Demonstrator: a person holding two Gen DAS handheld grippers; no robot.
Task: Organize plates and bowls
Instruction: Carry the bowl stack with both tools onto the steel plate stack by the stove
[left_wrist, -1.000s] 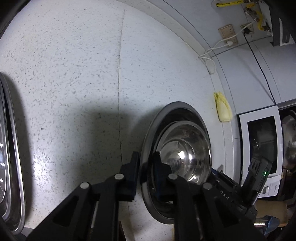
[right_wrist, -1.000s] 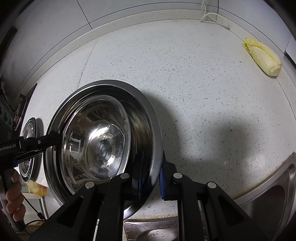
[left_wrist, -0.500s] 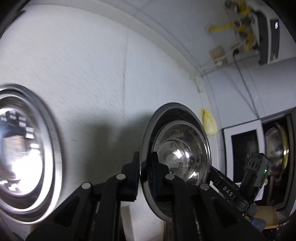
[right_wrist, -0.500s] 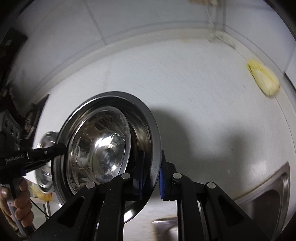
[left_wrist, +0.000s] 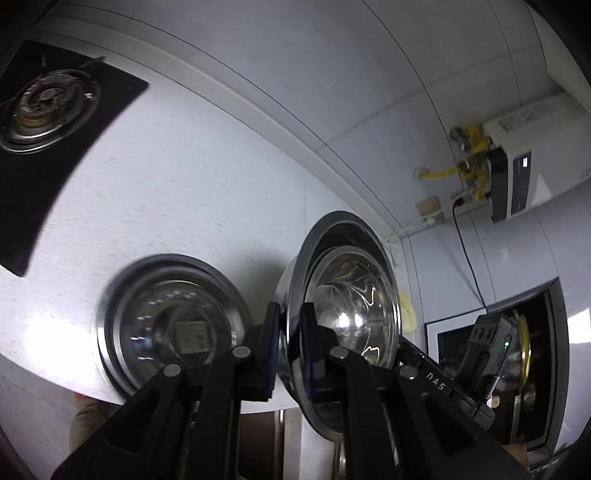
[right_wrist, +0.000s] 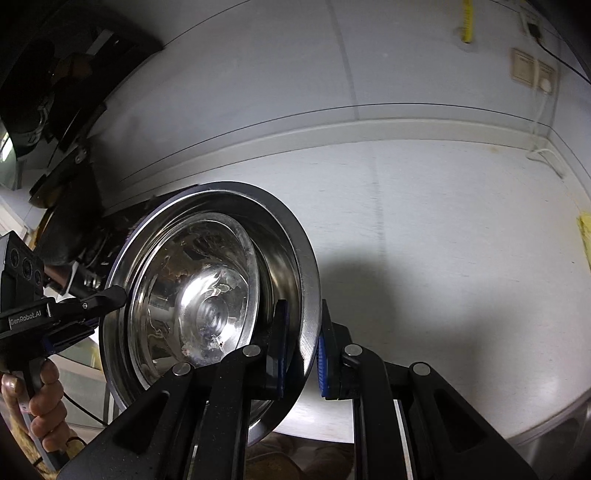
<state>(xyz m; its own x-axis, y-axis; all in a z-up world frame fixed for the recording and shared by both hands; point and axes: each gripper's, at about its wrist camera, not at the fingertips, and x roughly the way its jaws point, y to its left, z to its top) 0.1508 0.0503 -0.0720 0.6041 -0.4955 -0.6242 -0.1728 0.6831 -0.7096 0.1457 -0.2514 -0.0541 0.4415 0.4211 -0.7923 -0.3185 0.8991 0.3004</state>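
Observation:
A large steel bowl with a smaller steel bowl nested inside hangs tilted in the air above the counter, held from both sides. My left gripper is shut on its near rim. My right gripper is shut on the opposite rim of the same large bowl; the nested bowl shows inside. The left gripper's fingers show at the far rim in the right wrist view. A second stack of steel bowls stands on the counter, left of the lifted bowl.
A gas hob is set in the white counter at the far left. A yellow cloth lies by the wall. A microwave and wall sockets are at the right. A sink edge lies bottom right.
Both grippers have lifted the bowl pair off the counter and swung it left; the second bowl stack and the hob have come into the left wrist view.

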